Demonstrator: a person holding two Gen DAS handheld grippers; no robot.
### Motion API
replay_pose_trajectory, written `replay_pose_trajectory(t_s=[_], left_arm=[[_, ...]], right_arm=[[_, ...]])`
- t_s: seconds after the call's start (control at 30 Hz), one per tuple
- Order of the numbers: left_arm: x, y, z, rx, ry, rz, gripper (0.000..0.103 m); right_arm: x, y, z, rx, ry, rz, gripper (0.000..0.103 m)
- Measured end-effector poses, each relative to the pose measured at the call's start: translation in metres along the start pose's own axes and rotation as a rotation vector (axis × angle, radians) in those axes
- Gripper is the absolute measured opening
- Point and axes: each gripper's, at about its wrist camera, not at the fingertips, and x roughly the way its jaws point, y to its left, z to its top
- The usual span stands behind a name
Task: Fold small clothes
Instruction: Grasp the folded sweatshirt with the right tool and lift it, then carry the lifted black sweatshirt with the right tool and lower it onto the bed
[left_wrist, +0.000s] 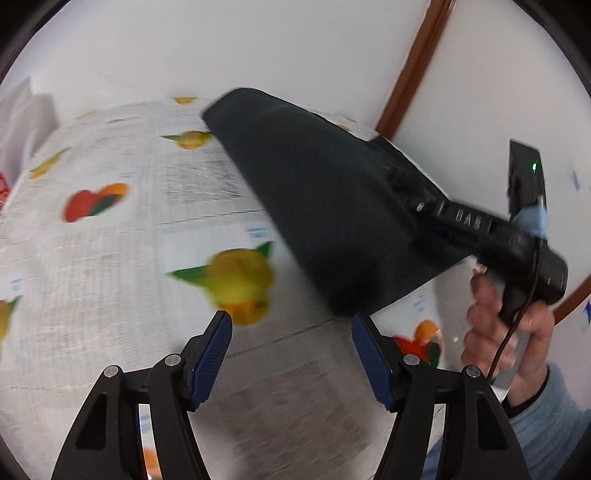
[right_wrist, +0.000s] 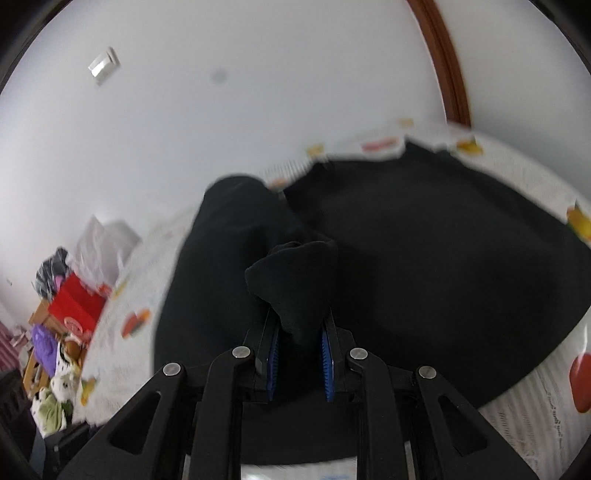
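Observation:
A black garment (left_wrist: 325, 206) hangs lifted above a table with a fruit-print cloth (left_wrist: 110, 240). In the left wrist view my right gripper (left_wrist: 402, 181) comes in from the right and holds the garment's edge. My left gripper (left_wrist: 291, 332) is open and empty, its blue pads (left_wrist: 212, 354) just below the garment's lower edge. In the right wrist view my right gripper (right_wrist: 300, 328) is shut on a bunched fold of the black garment (right_wrist: 424, 258), which spreads over the table beyond it.
White wall with a brown wooden frame (left_wrist: 410, 70) stands behind the table. A pile of toys, a red box (right_wrist: 75, 306) and bags sit off the table's left side. White bags (left_wrist: 22, 118) lie at the far left.

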Motion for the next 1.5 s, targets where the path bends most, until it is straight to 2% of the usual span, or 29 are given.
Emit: replay_pose_trajectory(t_s=[0.1, 0.27, 0.37, 0.43, 0.53, 0.63, 0.67, 0.7, 0.8, 0.9, 0.97, 1.03, 1.13, 1.23, 1.27, 1.4, 1.5], left_arm=[[0.019, -0.015, 0.009, 0.004, 0.011, 0.011, 0.065], [0.039, -0.030, 0.023, 0.013, 0.034, 0.039, 0.065], [0.049, -0.035, 0.027, 0.012, 0.040, 0.041, 0.068], [0.053, -0.042, 0.027, 0.029, 0.017, 0.077, 0.068], [0.057, -0.048, 0.025, 0.055, -0.006, 0.123, 0.068], [0.063, -0.054, 0.026, 0.079, -0.019, 0.166, 0.070], [0.065, -0.055, 0.027, 0.084, -0.016, 0.173, 0.071], [0.066, -0.056, 0.028, 0.089, -0.012, 0.176, 0.071], [0.068, -0.056, 0.031, 0.094, -0.005, 0.173, 0.071], [0.070, -0.058, 0.033, 0.104, -0.003, 0.174, 0.072], [0.072, -0.061, 0.034, 0.104, -0.004, 0.175, 0.072], [0.071, -0.068, 0.032, 0.100, -0.009, 0.170, 0.072], [0.074, -0.082, 0.032, 0.108, -0.006, 0.164, 0.066], [0.075, -0.093, 0.036, 0.139, -0.007, 0.167, 0.047], [0.075, -0.095, 0.037, 0.140, -0.012, 0.160, 0.034], [0.072, -0.093, 0.040, 0.112, -0.030, 0.156, 0.022], [0.065, -0.082, 0.036, 0.105, -0.055, 0.137, 0.020]], right_arm=[[-0.001, -0.012, -0.002, -0.018, 0.028, 0.047, 0.022], [-0.011, -0.017, 0.010, -0.023, 0.015, 0.095, 0.046], [-0.006, -0.014, 0.021, -0.022, 0.025, 0.131, 0.056], [0.004, -0.015, 0.026, -0.006, 0.051, 0.133, 0.058], [0.023, -0.017, 0.031, 0.039, 0.060, 0.147, 0.056], [0.033, -0.013, 0.038, 0.009, 0.073, 0.124, 0.024], [0.030, -0.012, 0.041, -0.008, 0.066, 0.140, 0.021], [0.021, -0.014, 0.045, -0.021, 0.033, 0.167, 0.020], [-0.022, -0.031, 0.052, -0.021, -0.140, 0.221, 0.018], [-0.050, -0.052, 0.047, -0.002, -0.234, 0.160, 0.017], [-0.043, -0.071, 0.040, 0.010, -0.191, 0.098, 0.017], [-0.022, -0.085, 0.032, 0.035, -0.092, 0.043, 0.018], [-0.011, -0.092, 0.027, 0.057, -0.055, 0.014, 0.020], [-0.009, -0.088, 0.031, 0.033, -0.038, -0.012, 0.021], [-0.007, -0.086, 0.032, 0.021, -0.029, -0.026, 0.021], [-0.002, -0.074, 0.029, -0.064, -0.031, -0.075, 0.021], [0.003, -0.070, 0.028, -0.078, -0.013, -0.068, 0.021]])
